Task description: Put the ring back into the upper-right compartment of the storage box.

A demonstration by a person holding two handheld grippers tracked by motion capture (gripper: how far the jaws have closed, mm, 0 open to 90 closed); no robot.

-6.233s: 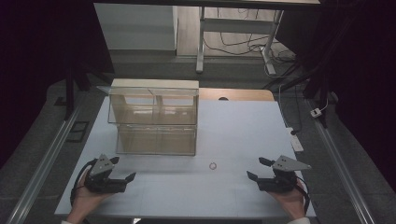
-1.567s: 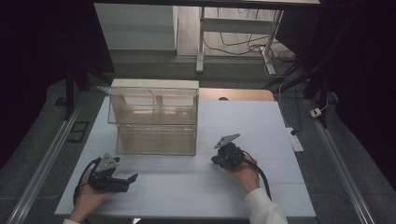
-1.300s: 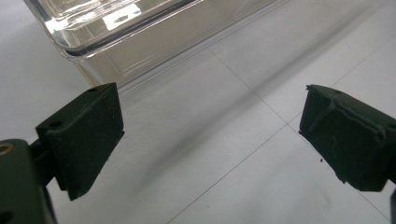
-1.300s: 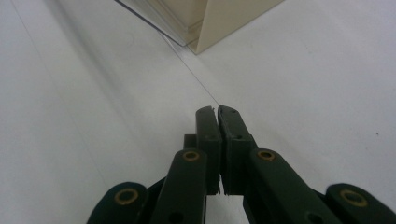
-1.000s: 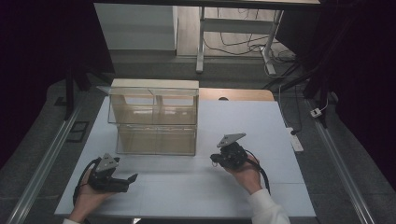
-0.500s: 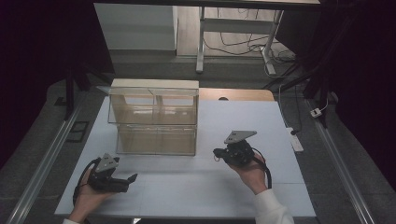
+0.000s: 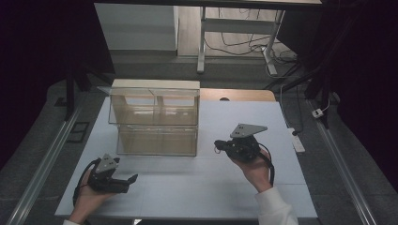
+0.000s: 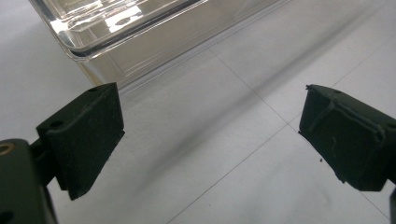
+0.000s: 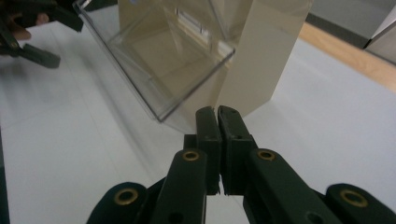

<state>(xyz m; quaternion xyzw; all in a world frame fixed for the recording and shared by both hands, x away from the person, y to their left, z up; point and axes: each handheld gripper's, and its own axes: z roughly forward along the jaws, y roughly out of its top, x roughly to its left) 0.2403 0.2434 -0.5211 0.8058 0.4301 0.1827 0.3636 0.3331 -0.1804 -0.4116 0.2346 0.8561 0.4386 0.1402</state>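
Note:
A clear plastic drawer box (image 7: 155, 124) with a beige back stands on the white table (image 7: 197, 192), left of centre. My right gripper (image 7: 219, 145) is held above the table just right of the box's front corner, jaws shut, with a small ring (image 7: 217, 150) showing at their tips. In the right gripper view the jaws (image 9: 217, 112) are pressed together and point at the box corner (image 9: 187, 70); the ring is hidden there. My left gripper (image 7: 133, 178) rests open near the front left edge, nothing between its pads (image 8: 84, 135), with the box base (image 8: 140, 32) just ahead.
A wooden strip (image 7: 237, 95) runs behind the box at the table's far edge. Metal rails (image 7: 44, 159) flank the table, and a power strip (image 7: 297, 140) lies off its right side. The left hand and gripper (image 9: 28, 51) show far off in the right gripper view.
My right gripper went from the front right to the middle of the table, shut where the ring lay, then rose and drifted right and back. The left gripper stayed put.

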